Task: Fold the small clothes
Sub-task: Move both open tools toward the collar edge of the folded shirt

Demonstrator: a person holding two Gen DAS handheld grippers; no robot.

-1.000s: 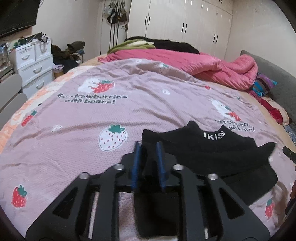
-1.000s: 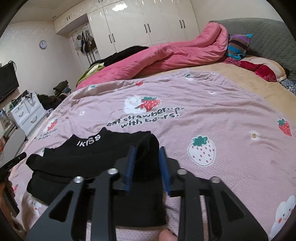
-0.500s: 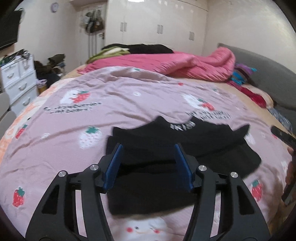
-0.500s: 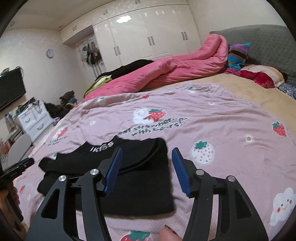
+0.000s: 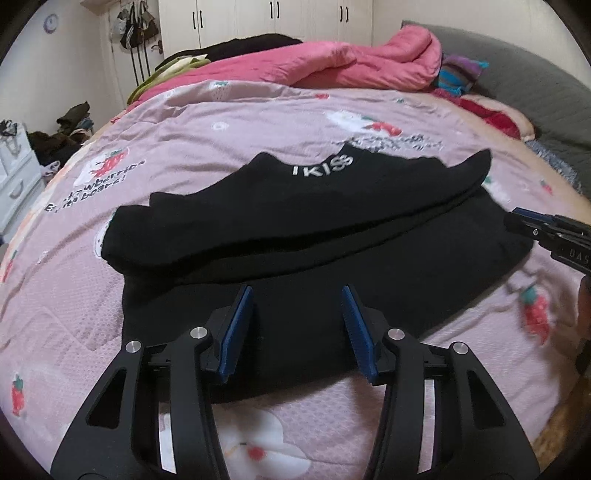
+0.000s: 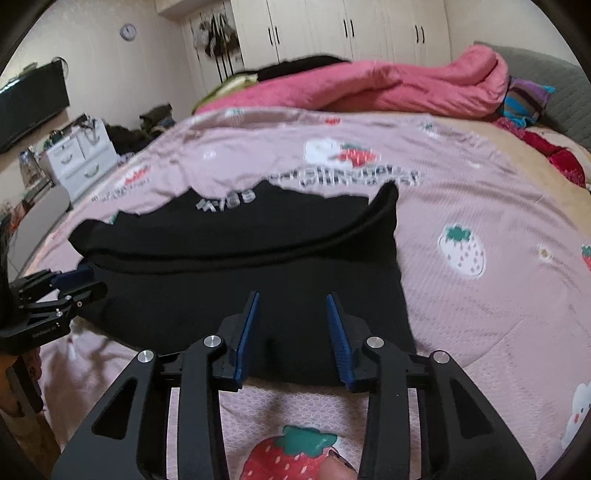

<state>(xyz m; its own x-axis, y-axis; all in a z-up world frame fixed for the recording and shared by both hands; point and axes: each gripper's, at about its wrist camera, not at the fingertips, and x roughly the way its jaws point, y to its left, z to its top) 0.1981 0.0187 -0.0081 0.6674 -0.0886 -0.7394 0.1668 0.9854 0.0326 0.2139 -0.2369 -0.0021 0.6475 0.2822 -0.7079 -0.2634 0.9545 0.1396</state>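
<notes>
A bed [image 6: 480, 206] with a pink strawberry-print cover [image 5: 258, 122] fills the room. At twelve o'clock, white wardrobe doors [image 6: 332, 29] line the back wall; a rumpled pink duvet [image 5: 332, 62] lies before them. At ten o'clock hang a round wall clock [image 6: 128, 31] and bags on hooks [image 6: 218, 29]. At nine o'clock stand a white drawer unit [image 6: 81, 162] and a dark television [image 6: 33, 103]. A grey headboard [image 5: 535, 92] is at two o'clock
</notes>
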